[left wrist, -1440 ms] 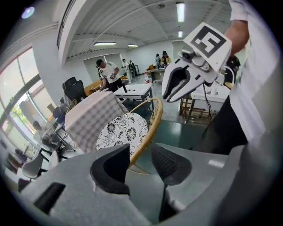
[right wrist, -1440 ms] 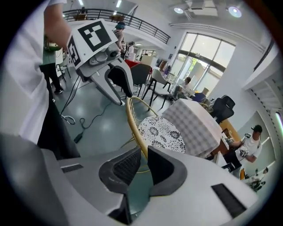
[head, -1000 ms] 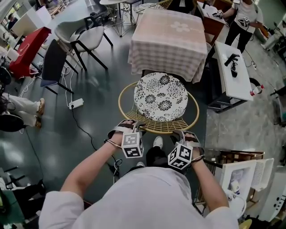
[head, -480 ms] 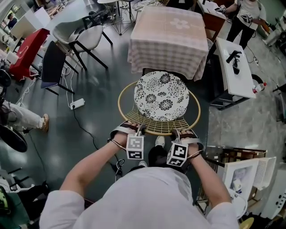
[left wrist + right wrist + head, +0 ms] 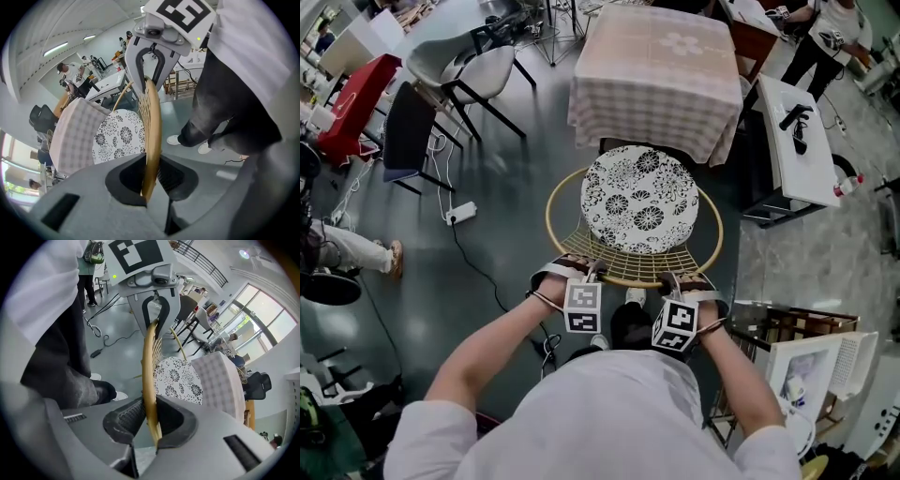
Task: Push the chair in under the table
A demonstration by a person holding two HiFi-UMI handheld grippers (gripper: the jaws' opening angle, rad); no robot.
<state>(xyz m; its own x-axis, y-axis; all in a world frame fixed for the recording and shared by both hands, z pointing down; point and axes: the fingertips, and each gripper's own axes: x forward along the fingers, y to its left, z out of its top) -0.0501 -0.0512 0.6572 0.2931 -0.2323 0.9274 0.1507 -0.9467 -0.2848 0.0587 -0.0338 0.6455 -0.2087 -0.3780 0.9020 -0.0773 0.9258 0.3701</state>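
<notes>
The chair has a round gold wire frame and a floral cushion (image 5: 639, 199). It stands in front of the table (image 5: 656, 70), which has a checked cloth. My left gripper (image 5: 586, 272) and right gripper (image 5: 680, 278) both sit on the near gold rim (image 5: 628, 274), pointing steeply down. In the left gripper view the rim (image 5: 152, 122) runs between the jaws of my left gripper (image 5: 151, 173), which are closing on it. In the right gripper view the rim (image 5: 149, 371) lies between the closing jaws of my right gripper (image 5: 151, 420), with both pads against it.
Grey chairs with black legs (image 5: 459, 70) and a red-covered table (image 5: 352, 103) stand at the upper left. A white bench (image 5: 802, 141) flanks the table on the right. A power strip and cable (image 5: 461, 216) lie on the floor. A wooden rack (image 5: 787, 328) is close at lower right.
Both grippers rolled a little and settled lower onto the chair's near rim, and their jaws narrowed round it. The chair has not moved.
</notes>
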